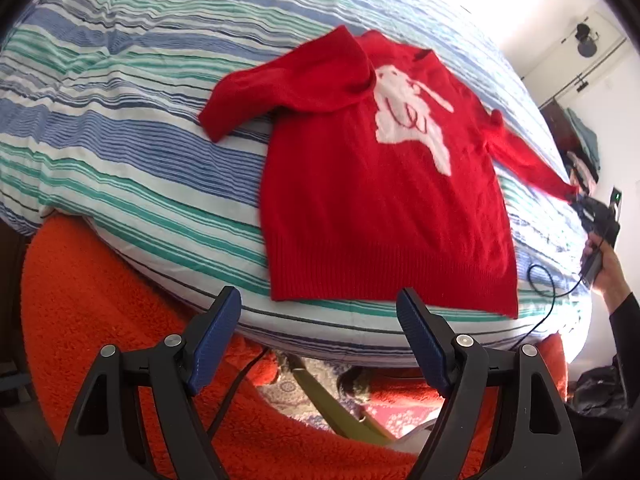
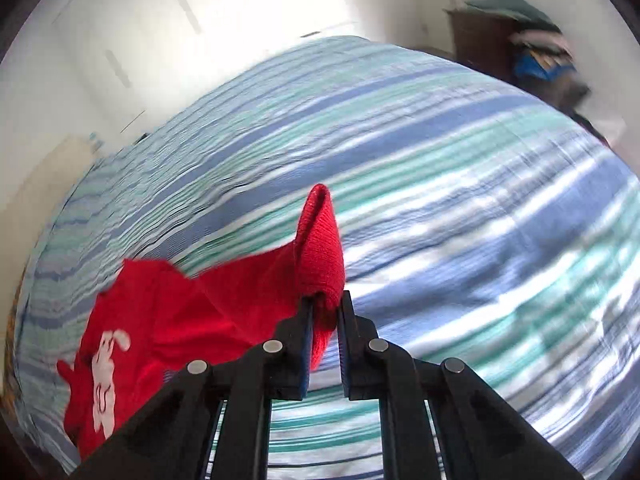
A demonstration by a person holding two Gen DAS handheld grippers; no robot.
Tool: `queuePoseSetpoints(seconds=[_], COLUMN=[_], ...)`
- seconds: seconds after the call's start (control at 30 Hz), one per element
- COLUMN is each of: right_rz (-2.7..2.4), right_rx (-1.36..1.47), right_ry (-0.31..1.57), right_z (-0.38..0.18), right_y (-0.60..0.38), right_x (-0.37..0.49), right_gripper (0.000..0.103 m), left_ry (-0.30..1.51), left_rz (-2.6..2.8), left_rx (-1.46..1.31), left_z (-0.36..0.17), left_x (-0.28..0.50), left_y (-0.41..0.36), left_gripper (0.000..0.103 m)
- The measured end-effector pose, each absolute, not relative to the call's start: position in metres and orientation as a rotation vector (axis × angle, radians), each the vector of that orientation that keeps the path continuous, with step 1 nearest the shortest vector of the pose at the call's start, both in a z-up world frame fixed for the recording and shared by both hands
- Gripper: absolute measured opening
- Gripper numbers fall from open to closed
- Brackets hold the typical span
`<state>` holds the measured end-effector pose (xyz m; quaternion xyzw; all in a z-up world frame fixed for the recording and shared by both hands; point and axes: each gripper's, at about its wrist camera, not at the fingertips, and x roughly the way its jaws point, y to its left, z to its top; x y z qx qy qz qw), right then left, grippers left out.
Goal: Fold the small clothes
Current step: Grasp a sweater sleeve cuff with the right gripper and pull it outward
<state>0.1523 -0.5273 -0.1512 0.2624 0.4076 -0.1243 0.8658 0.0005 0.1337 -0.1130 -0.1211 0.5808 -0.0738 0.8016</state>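
Observation:
A small red sweater with a white rabbit on its chest lies flat on the striped bed cover. Its left sleeve is folded in at the shoulder. My left gripper is open and empty, hovering just below the sweater's hem. My right gripper is shut on the cuff of the right sleeve and holds it stretched out and lifted off the bed. In the left wrist view the right gripper shows at the far right, at the sleeve's end. The sweater body shows at lower left in the right wrist view.
An orange fleece blanket hangs below the bed edge. A black cable trails over the cover near the right hand. A dark cabinet with piled cloth stands beyond the bed's far corner.

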Motion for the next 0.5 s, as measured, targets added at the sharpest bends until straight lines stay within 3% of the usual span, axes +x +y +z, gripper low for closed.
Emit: queuePoseSetpoints(seconds=[0.23, 0.27, 0.3, 0.37, 0.47, 0.5], right_rz=[-0.191, -0.174, -0.162, -0.131, -0.164, -0.187], right_rx=[0.853, 0.894, 0.927, 1.018, 1.097, 1.121], right_ry=[0.903, 0.914, 0.914, 0.85, 0.789, 0.776], right_z=[-0.209, -0.218, -0.224, -0.232, -0.237, -0.24], right_y=[-0.572, -0.573, -0.571, -0.573, -0.582, -0.586], right_x=[0.138, 0.139, 0.136, 0.132, 0.126, 0.124], right_gripper=[0.015, 0.032, 0.06, 0.072, 0.067, 0.053], left_ry=[1.24, 1.238, 1.239, 1.242, 1.263, 1.269], left_rz=[-0.178, -0.177, -0.177, -0.178, -0.175, -0.174], left_rx=[-0.134, -0.109, -0.099, -0.091, -0.095, -0.099], left_z=[-0.105, -0.103, -0.102, -0.102, -0.105, -0.106], left_x=[0.0, -0.001, -0.001, -0.001, 0.001, 0.002], left_y=[0.108, 0.104, 0.103, 0.101, 0.1, 0.1], left_gripper=[0.082, 0.082, 0.082, 0.082, 0.082, 0.082])
